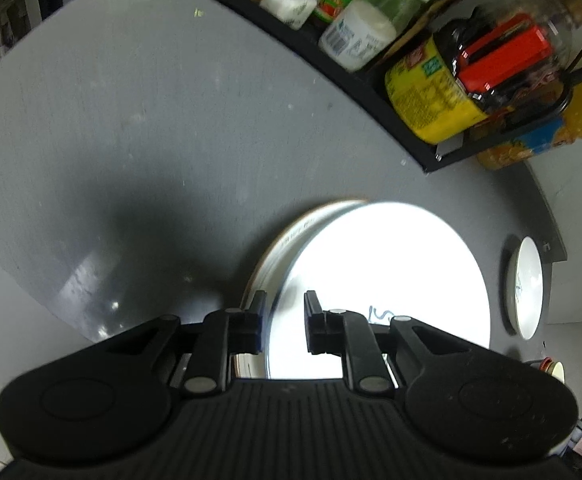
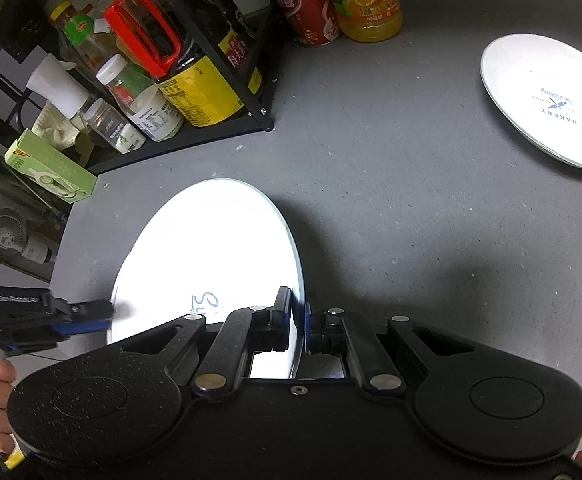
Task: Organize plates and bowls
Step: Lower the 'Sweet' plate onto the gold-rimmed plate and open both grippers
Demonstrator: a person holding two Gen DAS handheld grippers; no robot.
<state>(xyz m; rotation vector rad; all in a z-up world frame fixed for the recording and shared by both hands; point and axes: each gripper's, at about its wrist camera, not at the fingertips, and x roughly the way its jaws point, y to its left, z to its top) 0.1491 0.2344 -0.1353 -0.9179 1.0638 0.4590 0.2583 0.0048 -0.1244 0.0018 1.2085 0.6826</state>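
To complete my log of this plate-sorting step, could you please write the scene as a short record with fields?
surface: grey table
main item: white plate with blue writing, lying offset over a brown-rimmed plate
right gripper: fingers shut on the white plate's rim
left gripper: fingers open, astride another part of the same rim
other dish: BAKERY plate, apart on the table
background: black rack with bottles and jars; orange juice bottle beside it
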